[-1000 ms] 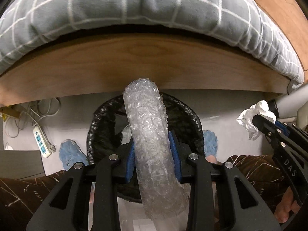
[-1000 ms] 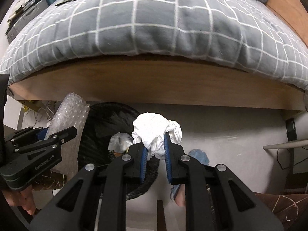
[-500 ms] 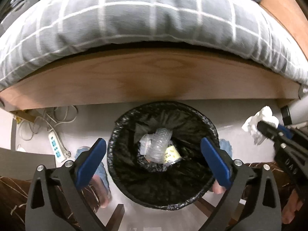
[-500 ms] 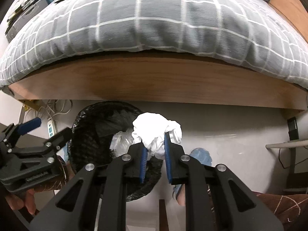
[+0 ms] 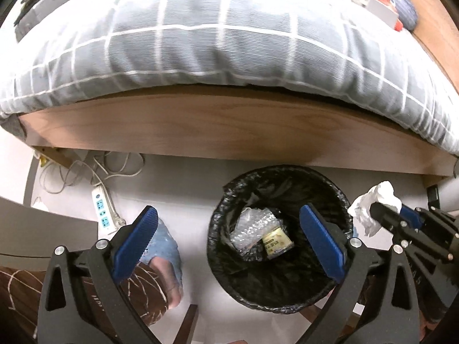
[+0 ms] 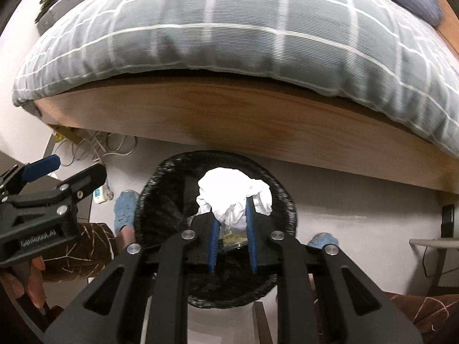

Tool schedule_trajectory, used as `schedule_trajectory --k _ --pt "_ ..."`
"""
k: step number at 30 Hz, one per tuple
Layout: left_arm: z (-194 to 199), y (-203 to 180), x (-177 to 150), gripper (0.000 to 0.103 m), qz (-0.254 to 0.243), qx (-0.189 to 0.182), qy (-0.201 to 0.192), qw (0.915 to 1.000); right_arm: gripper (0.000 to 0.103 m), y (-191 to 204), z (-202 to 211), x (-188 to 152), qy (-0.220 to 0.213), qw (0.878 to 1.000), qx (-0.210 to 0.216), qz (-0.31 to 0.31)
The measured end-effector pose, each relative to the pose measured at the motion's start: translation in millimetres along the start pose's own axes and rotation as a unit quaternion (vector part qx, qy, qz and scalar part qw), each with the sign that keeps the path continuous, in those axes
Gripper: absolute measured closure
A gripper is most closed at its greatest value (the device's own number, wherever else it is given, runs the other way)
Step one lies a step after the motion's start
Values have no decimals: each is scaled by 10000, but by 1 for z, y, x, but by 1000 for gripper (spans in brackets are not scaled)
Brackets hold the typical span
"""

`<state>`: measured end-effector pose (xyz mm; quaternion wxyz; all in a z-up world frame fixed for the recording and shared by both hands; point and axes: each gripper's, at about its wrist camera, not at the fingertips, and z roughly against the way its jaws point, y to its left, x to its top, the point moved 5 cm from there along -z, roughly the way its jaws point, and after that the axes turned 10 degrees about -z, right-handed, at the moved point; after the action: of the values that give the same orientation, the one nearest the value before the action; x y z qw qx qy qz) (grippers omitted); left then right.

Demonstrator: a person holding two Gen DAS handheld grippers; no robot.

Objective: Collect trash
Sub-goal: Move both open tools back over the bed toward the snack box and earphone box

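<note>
Disposal step in hand. Right gripper pinched the tissue wad directly over the lined bin. Left gripper spread wide, empty (bubble wrap already binned). Next: release tissue.

A crumpled white tissue wad sits pinched between blue pads above the round, black-lined trash bin on the floor beside the bed; inside lie crumpled bubble wrap and a yellow-labelled packet.

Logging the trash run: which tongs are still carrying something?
The right tongs, pinching crumpled white tissue over the black bin; the left tongs gape empty.
</note>
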<state>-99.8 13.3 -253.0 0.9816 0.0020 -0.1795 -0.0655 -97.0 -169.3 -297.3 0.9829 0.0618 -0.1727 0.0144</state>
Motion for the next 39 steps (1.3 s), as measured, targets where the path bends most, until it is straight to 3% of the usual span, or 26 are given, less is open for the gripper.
schedule_trajectory --k 2,9,13,18,24,34,39 --pt "0 9 0 6 108 6 -2 9999 80 7 0 -2 3 9999 76 77" --pt "1 16 -2 6 137 72 13 9999 48 13 -1 -2 -100 9998 -8 151" --pt "8 21 2 6 150 121 -84 9998 37 8 7 2 -198 9997 -56 105" --pt "19 21 9 6 148 106 -215 9996 15 -6 27 17 -586 9981 -180 -106" --pt "46 14 27 6 168 -21 -589 9981 8 -19 54 41 -1112 9923 -335 -420" --pt "103 -3 71 6 25 -74 -1355 9907 8 -33 133 88 -2225 9722 -411 -599" --pt "116 -11 97 6 -83 -31 -1594 9872 8 -46 151 115 -2453 9657 -377 -761"
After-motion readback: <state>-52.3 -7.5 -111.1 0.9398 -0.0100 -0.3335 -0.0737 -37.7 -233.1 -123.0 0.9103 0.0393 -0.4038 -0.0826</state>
